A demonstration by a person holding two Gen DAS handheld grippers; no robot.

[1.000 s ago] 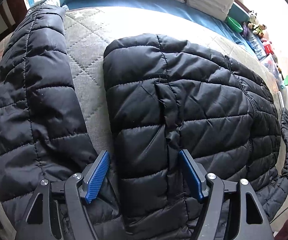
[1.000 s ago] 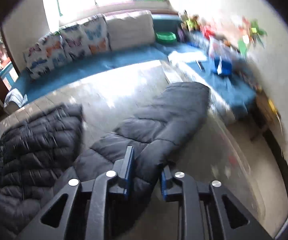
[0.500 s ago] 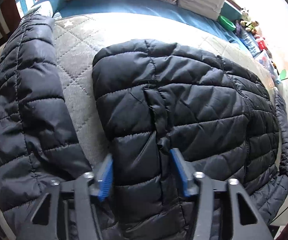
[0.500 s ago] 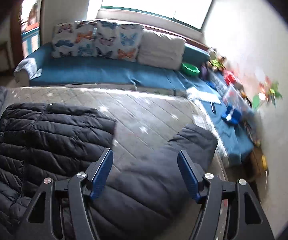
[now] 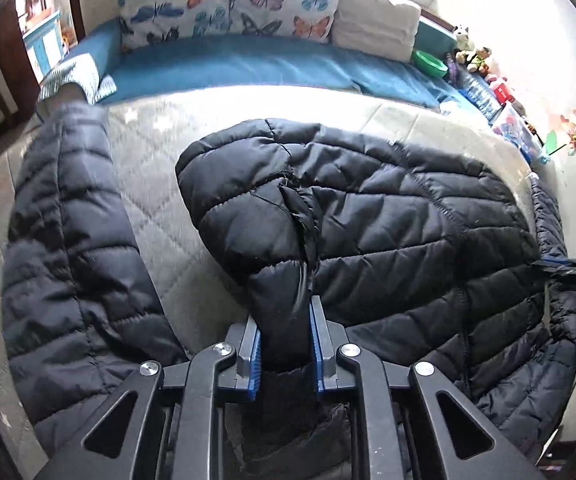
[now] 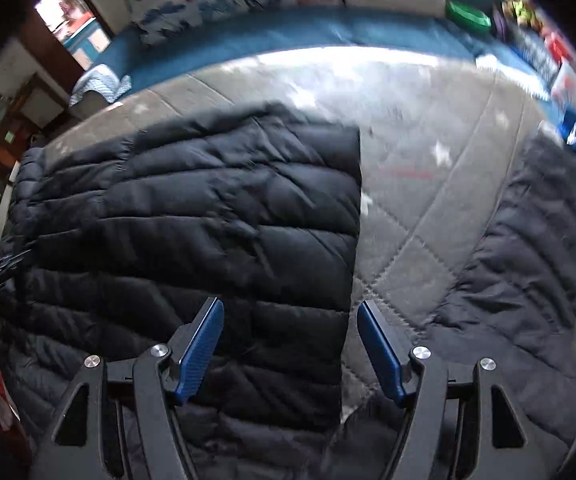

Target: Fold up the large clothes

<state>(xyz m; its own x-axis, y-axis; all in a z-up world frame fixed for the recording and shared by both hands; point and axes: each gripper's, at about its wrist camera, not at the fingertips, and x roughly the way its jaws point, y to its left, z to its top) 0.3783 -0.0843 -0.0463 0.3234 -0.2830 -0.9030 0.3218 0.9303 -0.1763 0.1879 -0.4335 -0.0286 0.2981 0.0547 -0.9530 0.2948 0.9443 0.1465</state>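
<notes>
The left gripper [image 5: 285, 338], jaws just closing, pinches a fold of the one black puffer jacket [image 5: 368, 216]. The right gripper [image 6: 291, 350] hovers wide over its edge, holding nothing. Two butterfly cushions [image 5: 228, 0] sit behind.

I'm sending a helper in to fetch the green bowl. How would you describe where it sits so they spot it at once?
Start at the blue sofa behind the grey quilted mattress. Follow its cushions past the butterfly pillows and the plain cream cushion. The green bowl sits just beyond that cushion, before the soft toys, the only bright green round thing there.
</notes>
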